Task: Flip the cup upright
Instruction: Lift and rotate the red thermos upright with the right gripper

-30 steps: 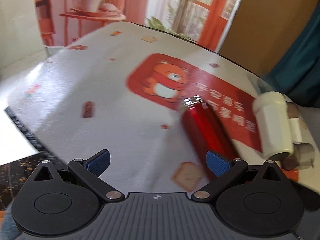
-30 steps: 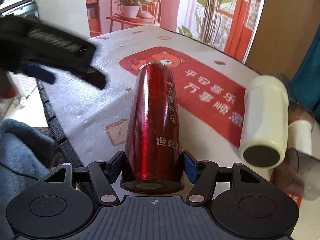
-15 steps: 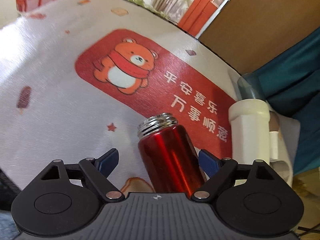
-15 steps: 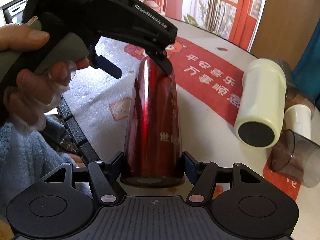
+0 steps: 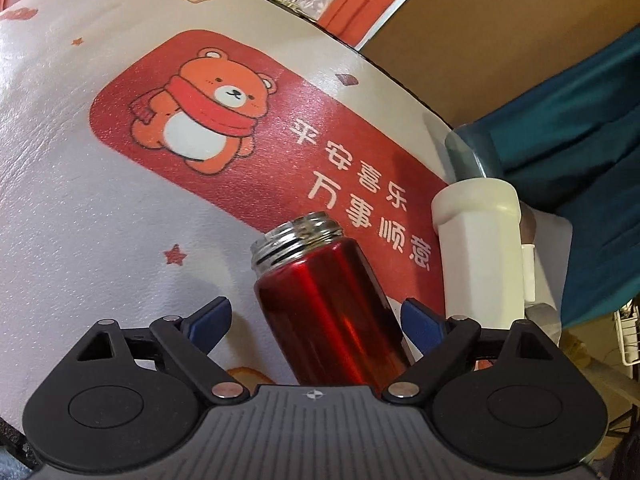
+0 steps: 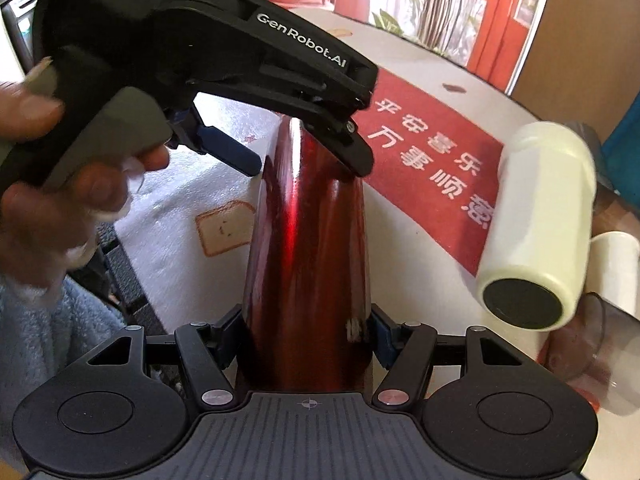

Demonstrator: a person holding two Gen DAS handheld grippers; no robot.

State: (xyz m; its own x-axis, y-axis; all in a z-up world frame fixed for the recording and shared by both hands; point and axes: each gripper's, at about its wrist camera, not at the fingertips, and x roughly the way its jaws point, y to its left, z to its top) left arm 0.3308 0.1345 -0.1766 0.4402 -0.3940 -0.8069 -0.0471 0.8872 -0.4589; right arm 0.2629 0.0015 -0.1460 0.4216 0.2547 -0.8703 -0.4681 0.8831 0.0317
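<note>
The cup is a red metal flask (image 6: 306, 240) with a silver threaded mouth (image 5: 298, 242), lying tilted over the table. My right gripper (image 6: 306, 332) is shut on its base end, blue pads pressed against both sides. My left gripper (image 5: 316, 316) is open and straddles the upper body near the mouth, its blue pads (image 5: 210, 316) apart from the flask on both sides. In the right wrist view the left gripper (image 6: 256, 80) reaches over the flask's far end, held by a hand.
A cream bottle (image 6: 536, 224) lies on its side to the right, also in the left wrist view (image 5: 480, 248). A clear smoky cup (image 6: 600, 356) and a small white cup (image 6: 616, 268) lie beyond it. The table (image 5: 80, 180) has a white cloth with a red bear panel.
My left gripper has come in from the left and moved over the flask's mouth end, still open. The right gripper keeps its hold; the flask has lifted slightly.
</note>
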